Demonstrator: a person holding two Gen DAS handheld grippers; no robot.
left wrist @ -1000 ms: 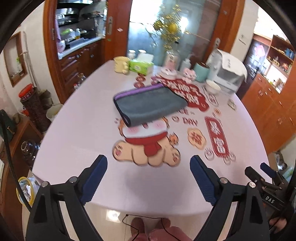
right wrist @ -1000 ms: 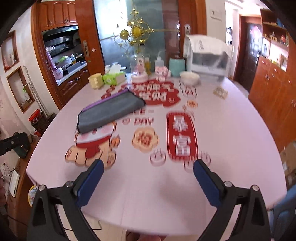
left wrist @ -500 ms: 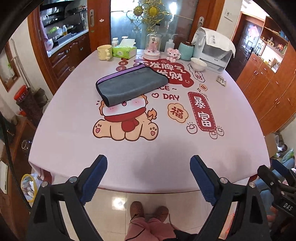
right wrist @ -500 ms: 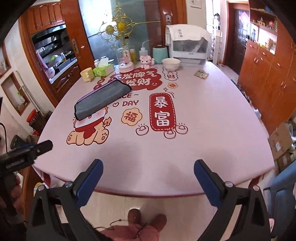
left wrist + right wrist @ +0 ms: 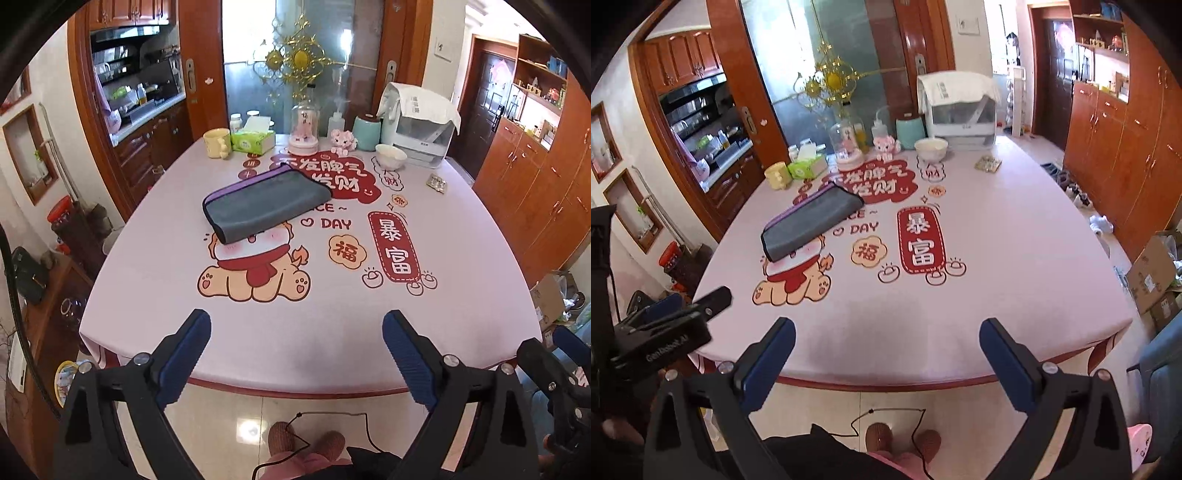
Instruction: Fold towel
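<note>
Both tongs, left point(image 5: 295, 354) and right point(image 5: 886, 360), have pulled back, gaping wide and empty, from the folded towel point(image 5: 264, 206).

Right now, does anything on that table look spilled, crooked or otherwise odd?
Nothing spilled or damaged. The grey towel is folded but lies skewed to the table's edge, covering part of the cartoon print. Both tongs, left and right, hang open over the near edge, holding nothing.

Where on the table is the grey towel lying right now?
In the left wrist view, the folded grey towel lies left of centre on the far half of the pink tablecloth, covering the cartoon dog's head, nearer than the green tissue box.
</note>
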